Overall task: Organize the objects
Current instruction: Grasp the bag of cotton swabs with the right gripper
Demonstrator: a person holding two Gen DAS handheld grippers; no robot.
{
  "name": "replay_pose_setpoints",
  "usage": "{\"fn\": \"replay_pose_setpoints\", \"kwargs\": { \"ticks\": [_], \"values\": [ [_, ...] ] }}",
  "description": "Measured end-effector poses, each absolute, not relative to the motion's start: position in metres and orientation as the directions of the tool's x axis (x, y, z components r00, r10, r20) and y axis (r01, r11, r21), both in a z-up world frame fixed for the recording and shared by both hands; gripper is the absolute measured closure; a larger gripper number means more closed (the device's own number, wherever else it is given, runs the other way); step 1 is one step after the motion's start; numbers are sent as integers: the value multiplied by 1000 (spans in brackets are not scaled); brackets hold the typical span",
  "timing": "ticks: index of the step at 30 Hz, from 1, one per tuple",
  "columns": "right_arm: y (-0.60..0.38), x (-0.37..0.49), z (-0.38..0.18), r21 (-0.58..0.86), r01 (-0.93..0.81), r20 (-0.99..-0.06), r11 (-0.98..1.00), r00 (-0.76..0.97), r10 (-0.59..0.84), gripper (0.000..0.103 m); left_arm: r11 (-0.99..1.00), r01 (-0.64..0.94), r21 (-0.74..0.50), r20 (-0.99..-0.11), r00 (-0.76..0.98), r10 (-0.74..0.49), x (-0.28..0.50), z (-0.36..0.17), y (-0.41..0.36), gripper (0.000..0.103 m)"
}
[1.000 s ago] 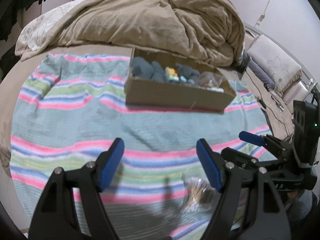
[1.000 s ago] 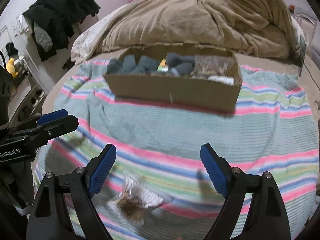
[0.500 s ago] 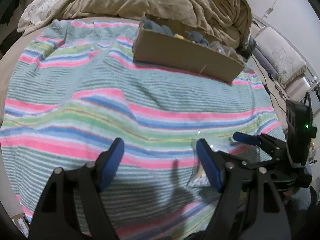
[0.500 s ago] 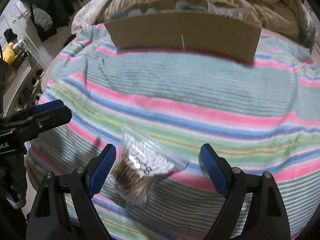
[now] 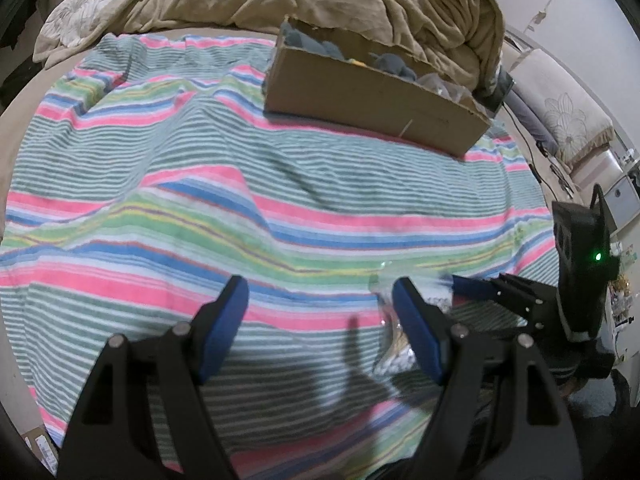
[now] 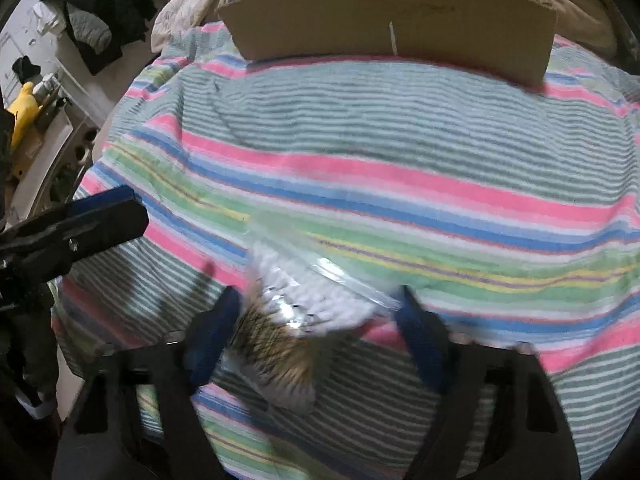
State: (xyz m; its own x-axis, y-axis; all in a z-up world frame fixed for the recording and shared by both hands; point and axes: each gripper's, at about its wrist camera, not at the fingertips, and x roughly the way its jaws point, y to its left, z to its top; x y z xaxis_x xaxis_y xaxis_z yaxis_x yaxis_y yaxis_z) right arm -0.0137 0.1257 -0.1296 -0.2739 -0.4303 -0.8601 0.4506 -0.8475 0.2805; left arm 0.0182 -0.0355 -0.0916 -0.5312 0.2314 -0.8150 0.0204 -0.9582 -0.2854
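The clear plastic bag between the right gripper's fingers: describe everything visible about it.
The clear plastic bag is a glossy, crinkled zip-type pouch, packed with what look like cotton swabs: white tips toward its far end, tan sticks nearer the camera. It lies flat on the striped blanket, angled, between the open fingers of the right gripper. Motion blur hides whether the fingers touch it. The left wrist view shows only its edge.

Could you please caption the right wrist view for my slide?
Open right gripper straddling a clear bag of cotton swabs on the striped blanket.
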Motion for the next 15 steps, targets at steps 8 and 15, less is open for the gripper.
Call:
{"fn": "replay_pose_setpoints", "kwargs": {
  "ticks": [8, 15],
  "values": [
    [127, -13, -119, 286, 502, -839, -816, -280, -466, 53, -960, 1, -280, -816, -528, 237, 11, -91, -29, 27],
    [133, -20, -103, 277, 501, -822, -820, -318, -472, 55, -959, 8, -282, -806, -545, 233, 6, -84, -35, 27]
  ]
}}
